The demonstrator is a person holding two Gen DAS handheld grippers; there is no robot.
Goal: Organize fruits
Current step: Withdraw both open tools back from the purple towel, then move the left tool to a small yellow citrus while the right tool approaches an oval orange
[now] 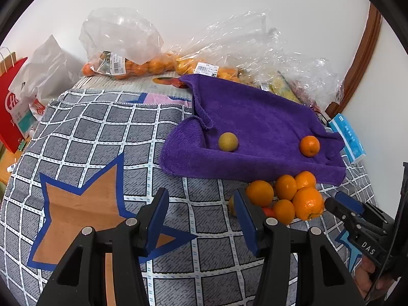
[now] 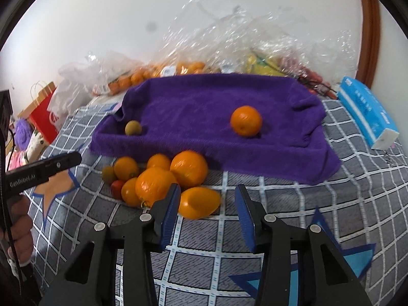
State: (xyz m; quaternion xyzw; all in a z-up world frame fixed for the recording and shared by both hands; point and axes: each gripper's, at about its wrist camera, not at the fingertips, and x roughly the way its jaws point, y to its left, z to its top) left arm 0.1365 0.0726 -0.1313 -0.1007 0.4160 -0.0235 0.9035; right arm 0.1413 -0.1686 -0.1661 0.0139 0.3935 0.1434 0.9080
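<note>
Two fruits lie on the purple towel (image 2: 204, 117): an orange (image 2: 246, 120) and a small brownish fruit (image 2: 133, 127); the orange pile (image 2: 163, 176) sits at the towel's near edge; only the right wrist view shows the yellow mango (image 2: 199, 202); left gripper (image 1: 201, 204) and right gripper (image 2: 207, 199) both gape wide, empty.

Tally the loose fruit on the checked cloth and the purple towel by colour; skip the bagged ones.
round orange fruits: 6
oblong yellow-orange fruit: 1
small olive-brown fruits: 2
small red fruit: 1
Total: 10

Home bedroom: patterned bedspread (image 1: 102, 137), shopping bags (image 1: 11, 102), tissue pack (image 2: 367, 112).
</note>
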